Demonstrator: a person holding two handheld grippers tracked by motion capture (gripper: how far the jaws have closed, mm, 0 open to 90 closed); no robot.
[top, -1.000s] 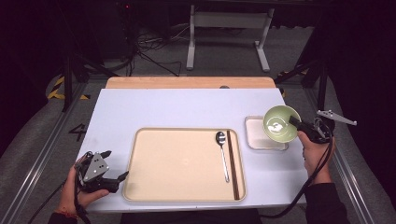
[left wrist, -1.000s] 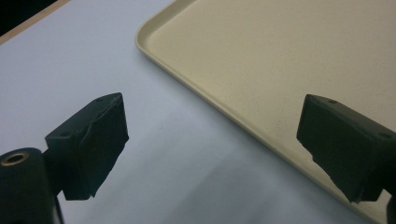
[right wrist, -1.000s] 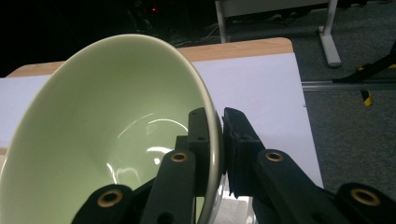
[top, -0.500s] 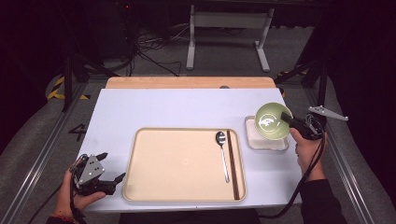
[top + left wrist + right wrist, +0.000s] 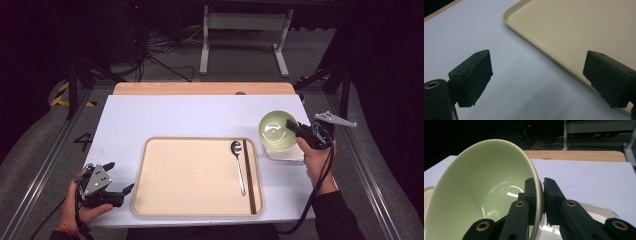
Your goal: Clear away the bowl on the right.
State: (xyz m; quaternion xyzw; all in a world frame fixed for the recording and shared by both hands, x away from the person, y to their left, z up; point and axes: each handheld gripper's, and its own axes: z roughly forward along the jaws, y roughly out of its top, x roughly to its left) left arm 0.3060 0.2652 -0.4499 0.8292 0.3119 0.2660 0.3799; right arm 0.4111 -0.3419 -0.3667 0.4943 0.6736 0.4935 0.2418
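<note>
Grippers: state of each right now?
Left gripper: open, nothing between its jaws.
Right gripper: shut on the rim of the green bowl.

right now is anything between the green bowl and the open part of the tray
Nothing visible. The right tongs grip the green bowl by its rim, above the white dish. On the tray, the spoon and dark strip lie along the near side; beyond them it is bare.

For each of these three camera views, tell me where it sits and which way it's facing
High view: above the person's side, looking forward and down on the table; both hands show.
Left gripper view: on the left gripper, looking over open jaws at the tray.
Right gripper view: on the right gripper, clamping the green bowl.
Shared: the high view shows tray and bowl too.
</note>
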